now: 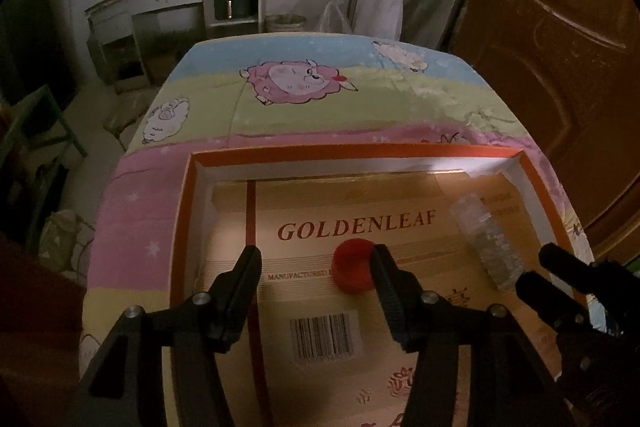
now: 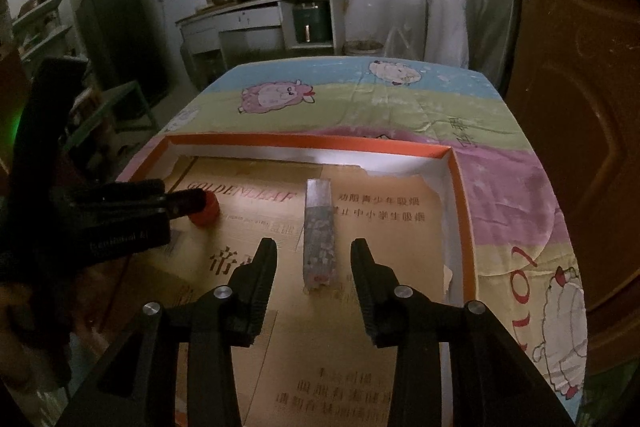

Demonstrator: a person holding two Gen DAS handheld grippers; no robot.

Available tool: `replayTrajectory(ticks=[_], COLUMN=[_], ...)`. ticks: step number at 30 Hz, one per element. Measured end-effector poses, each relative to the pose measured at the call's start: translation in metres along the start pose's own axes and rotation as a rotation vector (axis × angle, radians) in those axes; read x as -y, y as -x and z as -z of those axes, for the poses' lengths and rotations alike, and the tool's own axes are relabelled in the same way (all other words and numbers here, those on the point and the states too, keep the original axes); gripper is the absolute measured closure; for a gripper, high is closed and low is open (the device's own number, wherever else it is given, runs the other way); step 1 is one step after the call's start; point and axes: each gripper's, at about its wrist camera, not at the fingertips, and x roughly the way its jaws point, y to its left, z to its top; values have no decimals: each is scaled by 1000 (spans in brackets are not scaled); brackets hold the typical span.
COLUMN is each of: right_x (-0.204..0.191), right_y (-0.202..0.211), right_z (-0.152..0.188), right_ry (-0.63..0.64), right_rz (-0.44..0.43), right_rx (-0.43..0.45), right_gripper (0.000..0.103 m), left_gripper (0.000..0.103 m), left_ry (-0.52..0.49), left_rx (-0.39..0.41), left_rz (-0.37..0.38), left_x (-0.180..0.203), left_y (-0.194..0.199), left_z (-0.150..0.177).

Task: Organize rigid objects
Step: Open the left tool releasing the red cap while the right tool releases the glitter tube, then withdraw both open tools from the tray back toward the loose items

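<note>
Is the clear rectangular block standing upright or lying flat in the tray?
Lying flat. The clear rectangular block rests lengthwise on the cardboard liner inside the orange-rimmed tray, free between the open right tongs.

Both views dim, warm-tinted. Brightest patch: glare on the box's white inner wall beyond the tool. Heavy fisheye bending and dark vignette at edges. Far kitchen soft, slightly noisy.

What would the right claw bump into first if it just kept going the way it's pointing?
Most likely the clear rectangular block, which lies flat in the orange-rimmed box right between the right claw and its open fingers. It points downward, so it could instead meet the cardboard liner beneath; depth is unclear.
</note>
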Motion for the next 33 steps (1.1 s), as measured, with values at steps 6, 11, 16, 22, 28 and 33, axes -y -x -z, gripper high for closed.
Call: replayTrajectory(ticks=[6,11,16,22,28,33], right_x=[0,-2,-7,-16,-26,-33], right_y=[9,18,31,50,72,90], right_z=[4,7,12,20,29,39], right_ry=[-4,-6,2,14,21,17], right_rz=[5,5,4,4,2,6], right_rx=[13,18,25,32,48,54], right_gripper=[63,63,63,63,63,63], left_gripper=[47,47,47,47,47,47], left_ry=[40,54,71,78,73,75], left_rx=[36,52,99,156,182,189], left_rz=[14,34,32,21,22,22], left_x=[-5,-5,-7,-10,-10,-9], left_y=[11,26,49,81,107,125], left_z=[2,6,12,22,34,48])
